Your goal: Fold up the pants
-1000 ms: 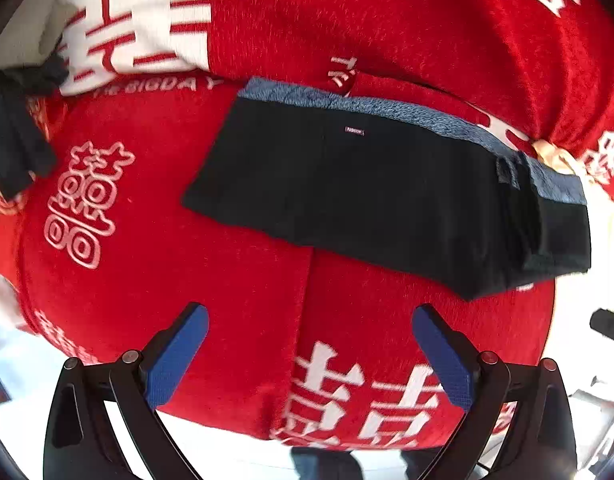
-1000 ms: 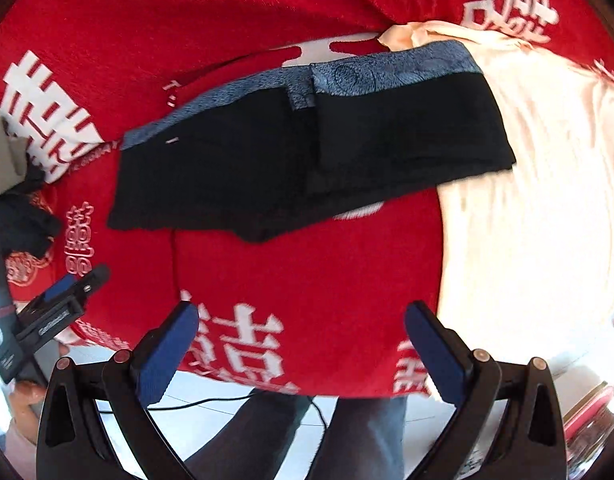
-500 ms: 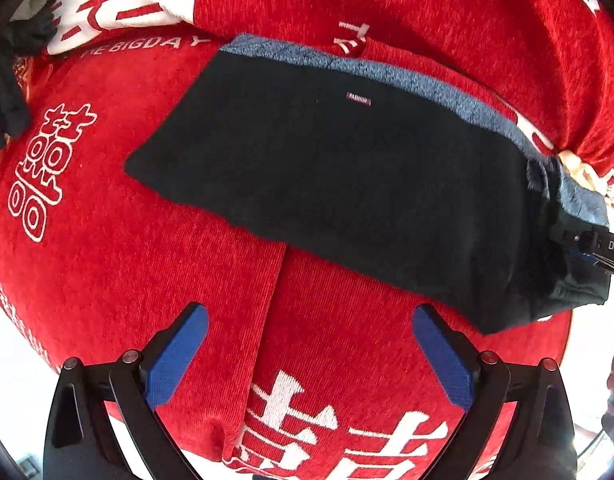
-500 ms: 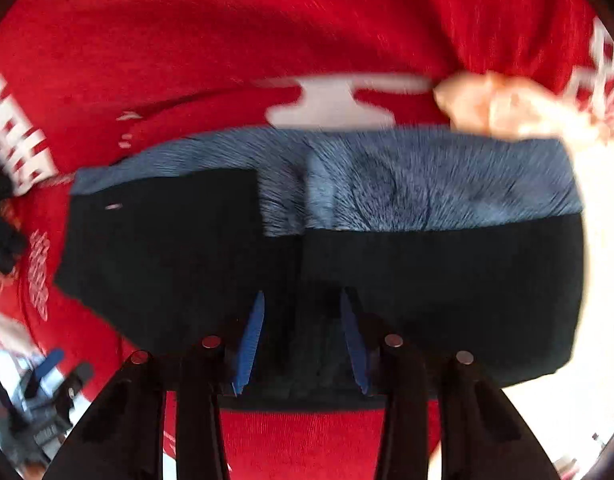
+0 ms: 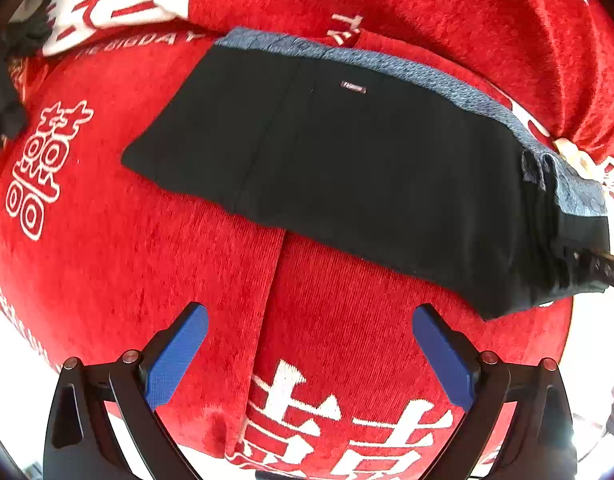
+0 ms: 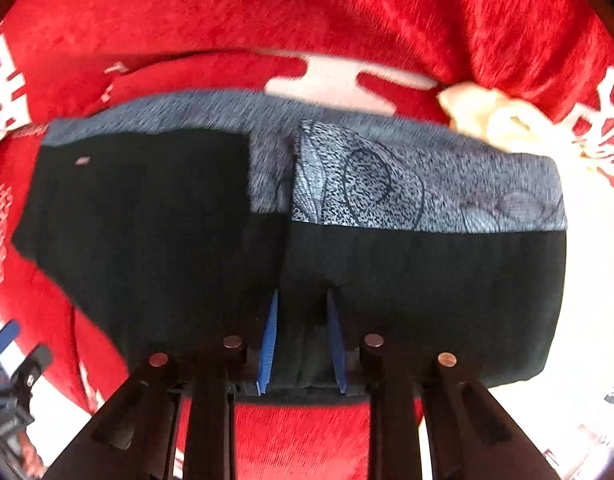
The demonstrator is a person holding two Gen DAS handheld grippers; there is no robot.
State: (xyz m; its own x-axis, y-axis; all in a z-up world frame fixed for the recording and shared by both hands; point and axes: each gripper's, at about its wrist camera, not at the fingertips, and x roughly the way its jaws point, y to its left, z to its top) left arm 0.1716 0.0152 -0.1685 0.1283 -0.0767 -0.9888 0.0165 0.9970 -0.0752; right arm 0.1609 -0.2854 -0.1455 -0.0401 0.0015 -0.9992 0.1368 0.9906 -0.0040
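1. A red plush cover printed with white characters spreads over the surface below both cameras; what lies beneath it cannot be told.
2. The black pants lie folded flat on the red cover, with a blue-grey patterned band along their far edge and a small label just beneath it.
3. In the right wrist view the pants fill the middle, one folded layer overlapping another near the centre, and a cream cloth shows beyond the band at the upper right.
4. The left tongs hang over bare red cover on the near side of the pants, blue pads wide apart, touching nothing.
5. The right tongs sit at the pants' near edge, jaws closing, with a bunch of black fabric between the narrow-set blue pads.
6. In the left wrist view the right tongs' tip rests on the pants' right end.
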